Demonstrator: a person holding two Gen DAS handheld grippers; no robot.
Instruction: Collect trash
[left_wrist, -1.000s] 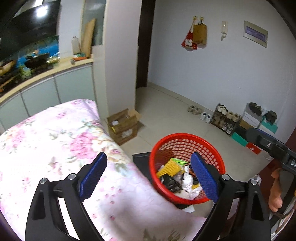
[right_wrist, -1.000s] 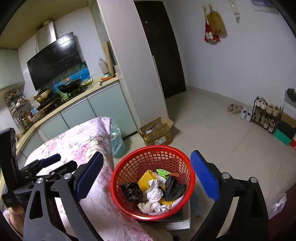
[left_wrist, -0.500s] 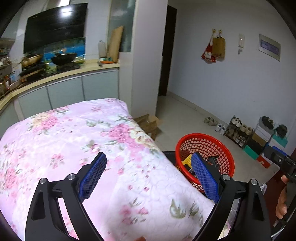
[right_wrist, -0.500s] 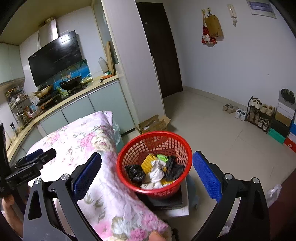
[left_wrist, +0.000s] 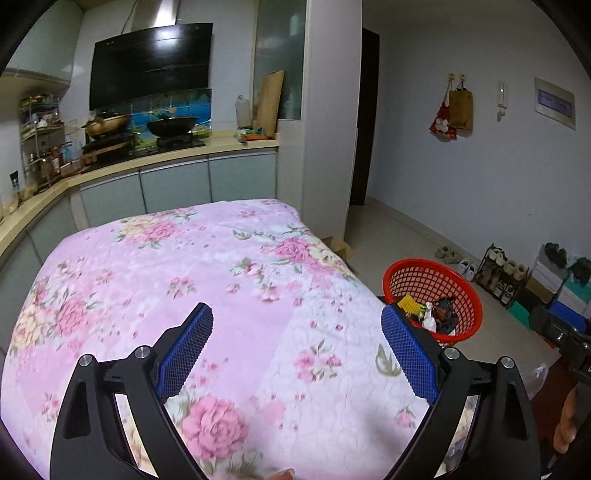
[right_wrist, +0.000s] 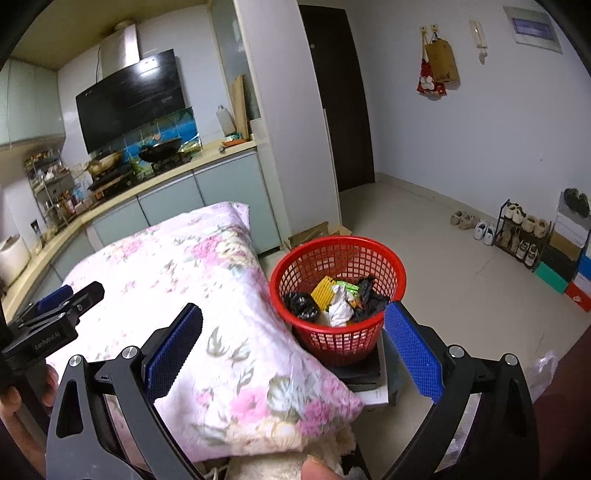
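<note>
A red mesh basket (right_wrist: 338, 295) stands on a dark box beside the table's right corner; in the left wrist view the red basket (left_wrist: 436, 297) is at the right. It holds crumpled white paper (right_wrist: 340, 308), black bags (right_wrist: 301, 304) and a yellow piece (right_wrist: 323, 290). My right gripper (right_wrist: 291, 343) is open, nothing between its blue pads, the basket just beyond them. My left gripper (left_wrist: 297, 349) is open over the pink floral cloth (left_wrist: 192, 280), holding nothing. No loose trash shows on the cloth.
A kitchen counter (left_wrist: 147, 162) with woks runs behind the table. A cardboard box (right_wrist: 314, 232) lies on the floor by the white pillar. A shoe rack (right_wrist: 524, 232) and coloured boxes line the right wall. The left gripper (right_wrist: 51, 321) and a hand show at left.
Both grippers have drawn back and tilted up from the basket. The left view has swung left, from the basket to over the floral cloth. Both stayed open.
</note>
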